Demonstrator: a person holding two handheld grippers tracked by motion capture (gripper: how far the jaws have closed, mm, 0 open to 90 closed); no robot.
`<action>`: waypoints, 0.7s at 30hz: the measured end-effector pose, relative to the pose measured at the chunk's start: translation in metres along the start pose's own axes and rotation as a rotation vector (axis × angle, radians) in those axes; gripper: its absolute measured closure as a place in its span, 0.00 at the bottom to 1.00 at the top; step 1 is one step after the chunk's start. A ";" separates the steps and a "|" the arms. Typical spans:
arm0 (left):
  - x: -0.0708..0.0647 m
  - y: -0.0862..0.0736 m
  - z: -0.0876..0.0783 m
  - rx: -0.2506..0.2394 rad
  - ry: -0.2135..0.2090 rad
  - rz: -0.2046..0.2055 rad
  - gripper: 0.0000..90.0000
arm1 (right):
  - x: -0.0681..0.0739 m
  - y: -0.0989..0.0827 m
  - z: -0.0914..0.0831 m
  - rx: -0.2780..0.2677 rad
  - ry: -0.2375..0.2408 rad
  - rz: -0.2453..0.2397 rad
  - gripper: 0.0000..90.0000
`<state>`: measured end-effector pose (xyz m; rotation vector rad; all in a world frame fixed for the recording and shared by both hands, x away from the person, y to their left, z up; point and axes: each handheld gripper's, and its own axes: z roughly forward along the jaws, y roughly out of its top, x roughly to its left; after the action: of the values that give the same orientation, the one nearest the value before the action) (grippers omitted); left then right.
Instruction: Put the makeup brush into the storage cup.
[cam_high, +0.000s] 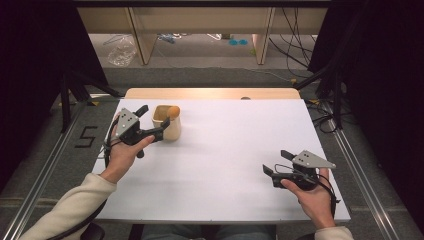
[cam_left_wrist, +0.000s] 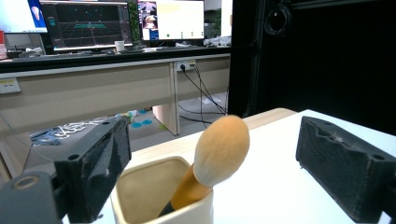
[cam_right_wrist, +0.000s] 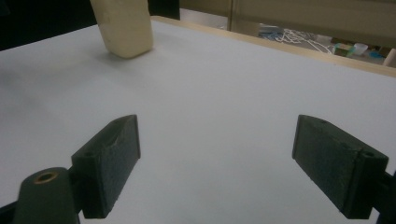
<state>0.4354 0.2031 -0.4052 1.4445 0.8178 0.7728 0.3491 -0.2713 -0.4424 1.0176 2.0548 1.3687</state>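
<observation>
Even overhead light, dark edges, soft focus

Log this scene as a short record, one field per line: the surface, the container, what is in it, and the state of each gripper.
surface: white table, wooden strip along its far edge
container: cream cup, upright, at the table's far left
contents: brush with orange-tan bristle head up, handle down in the cup, leaning on the rim
left gripper: open, jaws on either side of the cup, not closed on it
right gripper: open, low over bare table at the near right, holds nothing
</observation>
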 end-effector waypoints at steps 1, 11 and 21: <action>0.000 0.000 -0.002 0.005 0.003 0.002 0.11 | 0.000 0.000 0.000 -0.006 -0.005 -0.007 0.18; -0.005 -0.004 -0.016 0.010 0.000 0.019 0.12 | 0.001 0.000 0.001 -0.006 0.006 0.007 0.18; -0.013 -0.011 -0.027 0.025 -0.020 0.022 0.12 | -0.001 0.000 0.000 -0.011 -0.007 -0.014 0.18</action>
<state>0.4054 0.2060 -0.4153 1.4833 0.8002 0.7662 0.3499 -0.2718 -0.4426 1.0000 2.0437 1.3664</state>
